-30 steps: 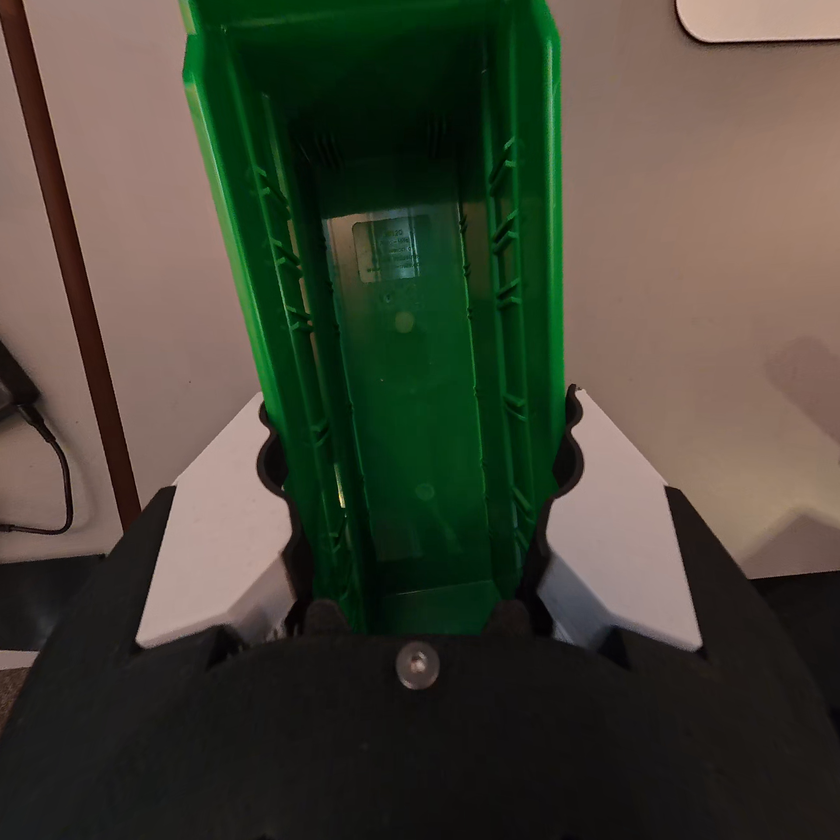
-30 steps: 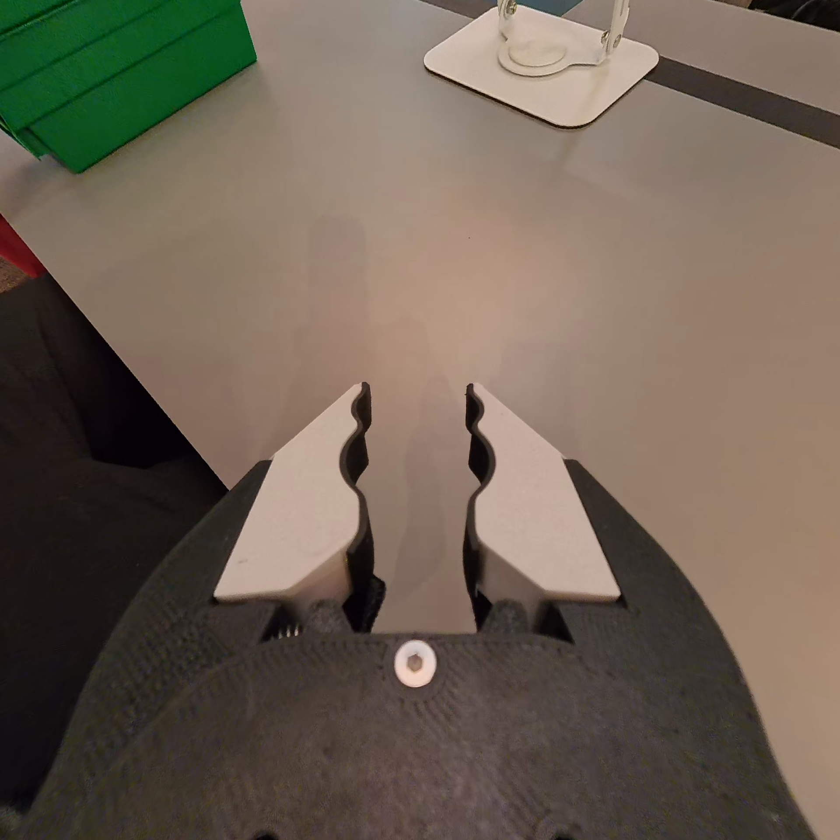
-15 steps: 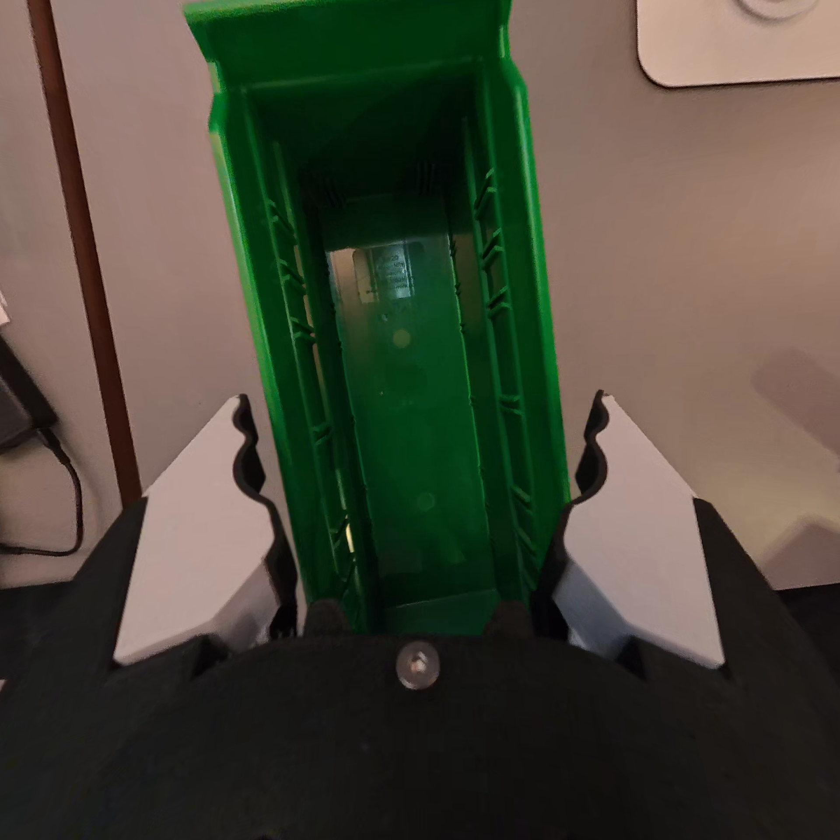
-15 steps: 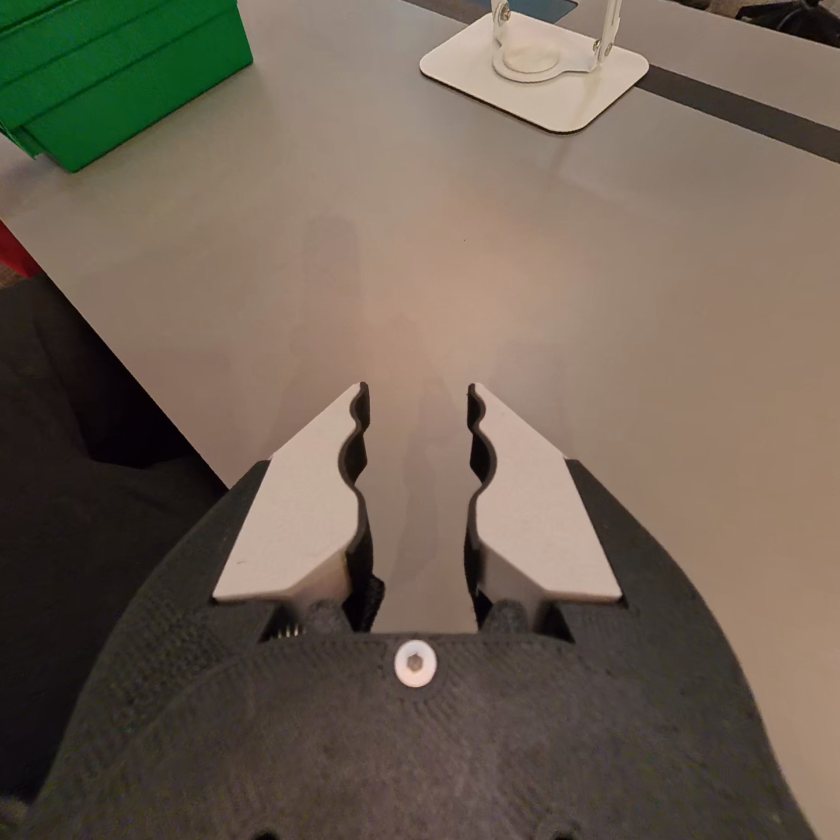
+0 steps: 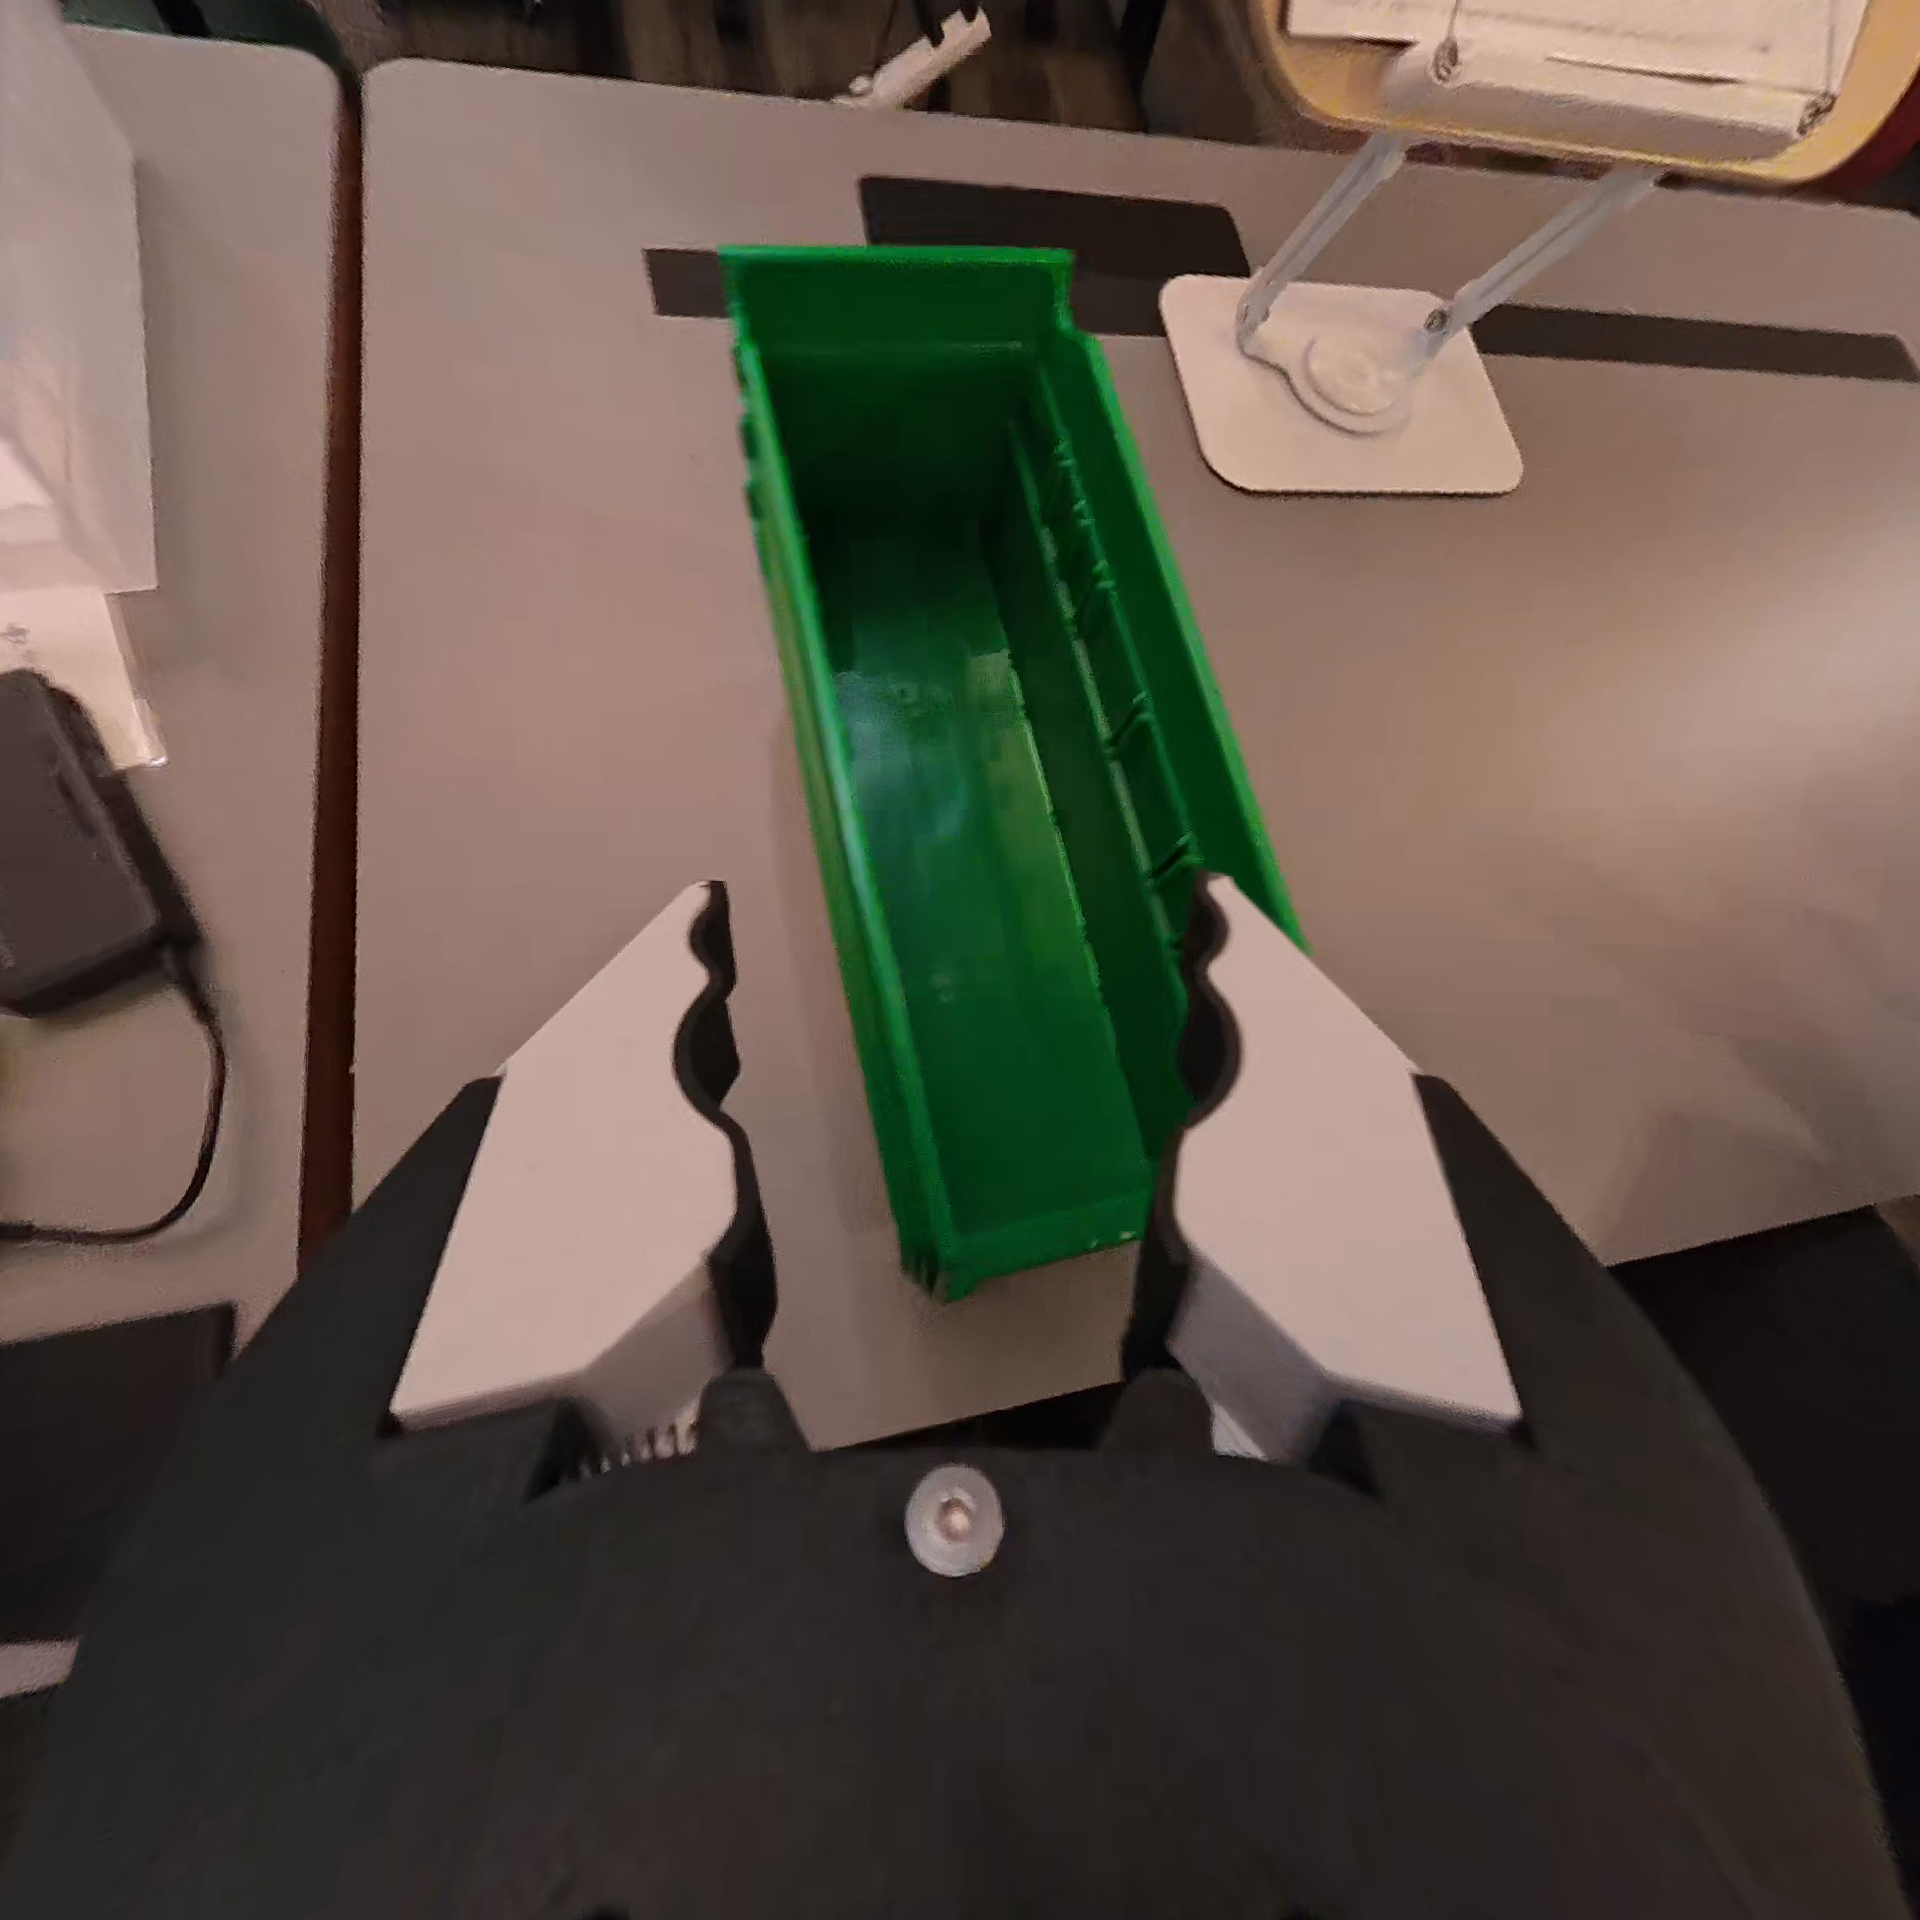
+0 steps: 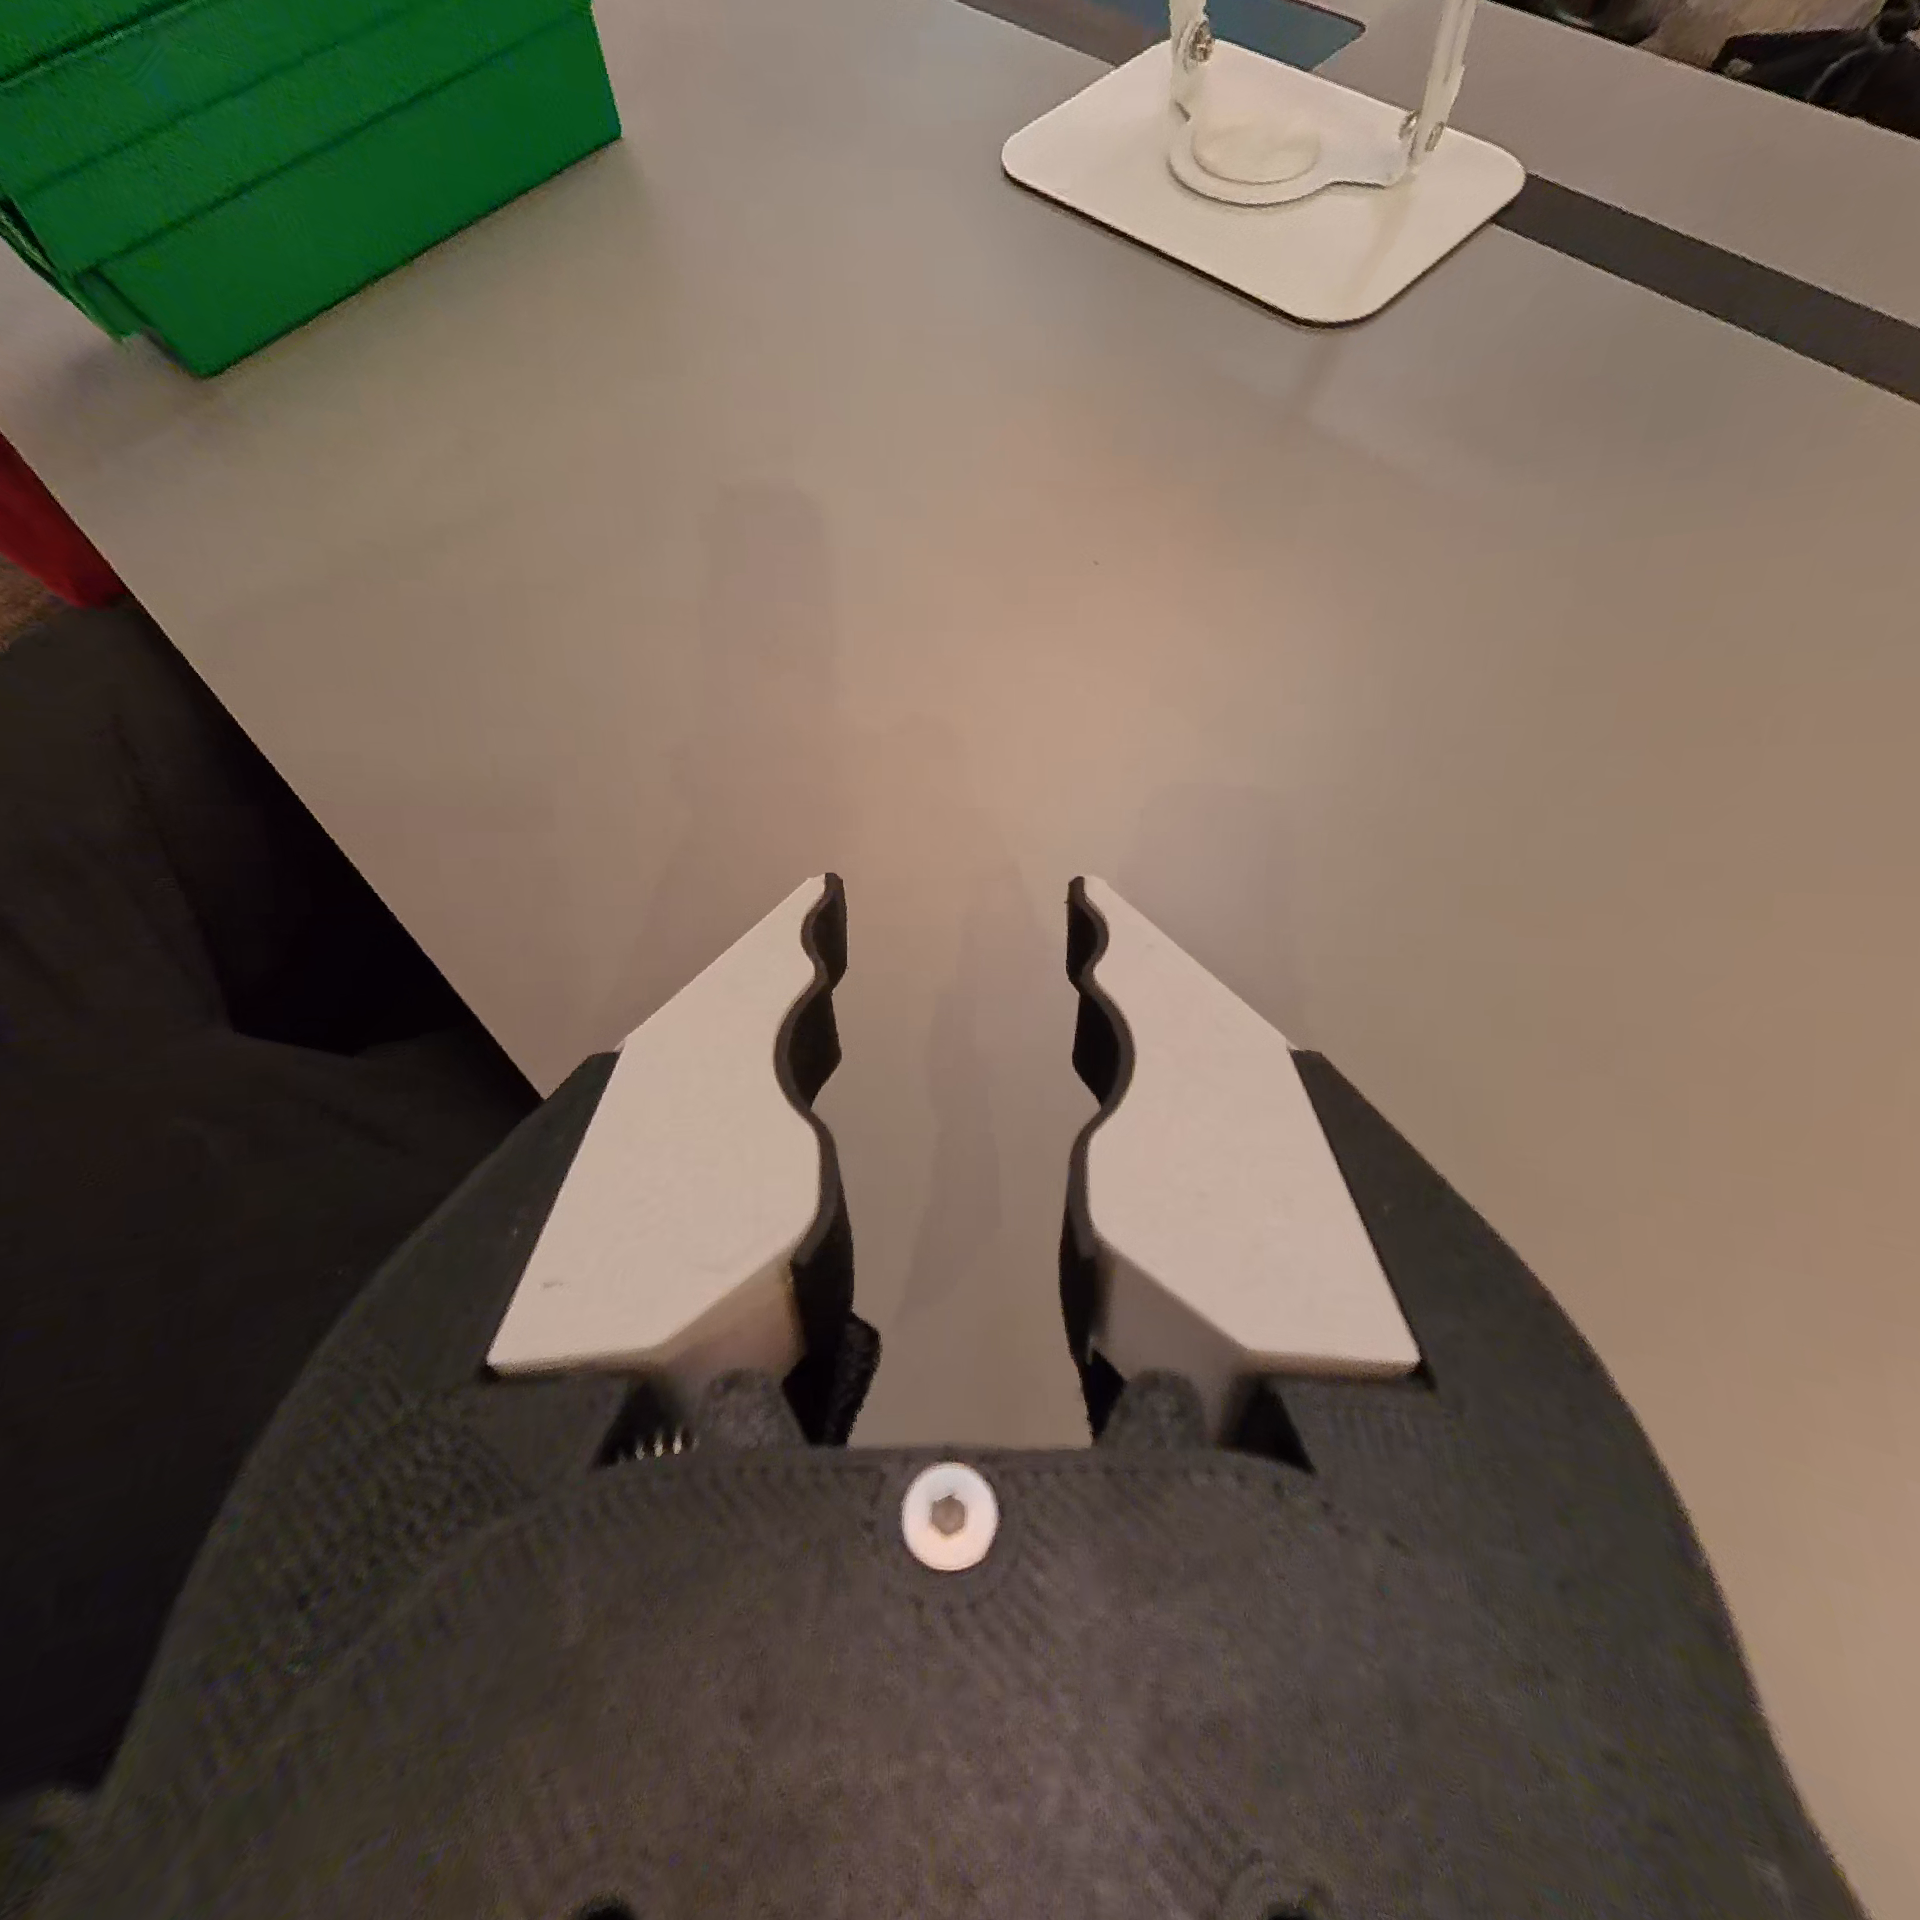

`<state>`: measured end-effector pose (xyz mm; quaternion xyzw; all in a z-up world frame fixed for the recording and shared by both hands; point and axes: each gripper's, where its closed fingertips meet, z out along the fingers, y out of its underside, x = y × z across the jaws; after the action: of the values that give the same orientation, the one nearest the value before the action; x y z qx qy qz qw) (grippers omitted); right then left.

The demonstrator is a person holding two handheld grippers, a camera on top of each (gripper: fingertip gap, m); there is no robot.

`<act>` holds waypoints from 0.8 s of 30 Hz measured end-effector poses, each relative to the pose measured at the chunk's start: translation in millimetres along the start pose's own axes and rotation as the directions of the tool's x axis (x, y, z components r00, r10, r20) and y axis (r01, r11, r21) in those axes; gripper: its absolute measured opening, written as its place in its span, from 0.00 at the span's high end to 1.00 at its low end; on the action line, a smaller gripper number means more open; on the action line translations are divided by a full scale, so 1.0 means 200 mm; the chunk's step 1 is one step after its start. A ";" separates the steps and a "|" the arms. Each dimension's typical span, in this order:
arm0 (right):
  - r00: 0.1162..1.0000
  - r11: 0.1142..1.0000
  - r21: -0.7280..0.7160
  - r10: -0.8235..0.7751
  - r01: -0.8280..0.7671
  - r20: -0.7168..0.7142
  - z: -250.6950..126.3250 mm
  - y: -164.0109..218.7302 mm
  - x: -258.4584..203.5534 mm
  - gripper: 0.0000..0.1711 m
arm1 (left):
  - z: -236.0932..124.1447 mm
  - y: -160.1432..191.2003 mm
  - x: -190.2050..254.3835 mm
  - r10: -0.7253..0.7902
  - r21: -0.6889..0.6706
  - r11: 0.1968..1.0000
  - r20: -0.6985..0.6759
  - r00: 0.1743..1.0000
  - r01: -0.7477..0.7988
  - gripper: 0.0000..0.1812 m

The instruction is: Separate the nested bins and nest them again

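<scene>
Bins [image 5: 987, 790], green and seemingly nested, lie lengthwise on the worktop [image 5: 1507, 779] between the left gripper [image 5: 961, 904] fingers, spread wide as if releasing, while the right gripper [image 6: 956, 883] waits part-open and empty.

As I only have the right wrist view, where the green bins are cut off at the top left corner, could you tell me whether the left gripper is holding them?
Observer: No. The left gripper is open, and the green bins rest on the grey table.
Operator: Thank you. Is anything inside the top bin?
Observer: Nothing. It lies open side up and its inside is bare.
Operator: What lies to the left of the bins?
Observer: A second table, which carries a dark box with a cable.
</scene>
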<state>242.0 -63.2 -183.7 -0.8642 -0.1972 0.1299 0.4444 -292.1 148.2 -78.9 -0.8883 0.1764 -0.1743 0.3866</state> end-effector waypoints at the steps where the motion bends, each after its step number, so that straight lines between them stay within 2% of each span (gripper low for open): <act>1: 1.000 1.000 -0.003 -0.006 0.006 0.001 0.00 0.00 -0.01 0.77 | -0.03 0.03 -0.04 -0.011 0.025 1.000 0.023 1.000 0.010 0.60; 5: 0.999 0.999 -0.007 -0.047 0.047 0.015 -0.01 -0.03 -0.07 0.82 | -0.14 0.13 -0.14 -0.011 0.138 0.990 0.047 0.999 0.005 0.97; 7: 0.997 0.997 -0.005 -0.071 0.071 0.021 -0.01 -0.06 -0.10 0.85 | -0.16 0.21 -0.16 -0.007 0.156 0.988 0.050 0.999 -0.001 1.00; 9: 0.995 0.995 -0.001 -0.096 0.096 0.027 -0.02 -0.09 -0.15 0.91 | -0.18 0.28 -0.16 0.002 0.171 0.985 0.056 0.998 -0.012 1.00; 11: 0.991 0.992 -0.002 -0.126 0.126 0.039 -0.01 -0.12 -0.20 0.93 | -0.21 0.34 -0.09 0.075 0.190 0.978 0.054 0.996 -0.084 1.00; 13: 0.985 0.987 -0.001 -0.161 0.161 0.062 -0.01 -0.16 -0.28 0.93 | -0.24 0.38 0.07 0.175 0.223 0.959 0.011 0.985 -0.173 1.00; 15: 0.977 0.981 -0.003 -0.193 0.194 0.086 0.01 -0.20 -0.37 0.91 | -0.20 0.46 0.20 0.249 0.153 0.956 0.025 0.968 -0.250 1.00; 18: 0.961 0.968 -0.012 -0.247 0.251 0.127 0.06 -0.23 -0.54 0.88 | -0.10 0.57 0.51 0.387 0.098 0.919 -0.034 0.921 -0.383 0.98; 19: 0.952 0.962 -0.014 -0.269 0.274 0.146 0.08 -0.24 -0.60 0.87 | -0.05 0.61 0.63 0.427 0.083 0.903 -0.076 0.901 -0.421 0.96; 22: 0.924 0.941 -0.033 -0.323 0.337 0.203 0.18 -0.23 -0.78 0.84 | 0.16 0.72 0.83 0.569 -0.038 0.819 -0.068 0.819 -0.572 0.79; 24: 0.909 0.925 -0.059 -0.355 0.375 0.220 0.26 -0.20 -0.86 0.81 | 0.28 0.76 0.99 0.576 -0.047 0.807 -0.164 0.801 -0.589 0.71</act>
<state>58.7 -82.9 -171.8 -0.8150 -0.4065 0.1230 0.3943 -120.2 -2.8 -195.1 -0.7938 0.4759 -0.1010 0.3649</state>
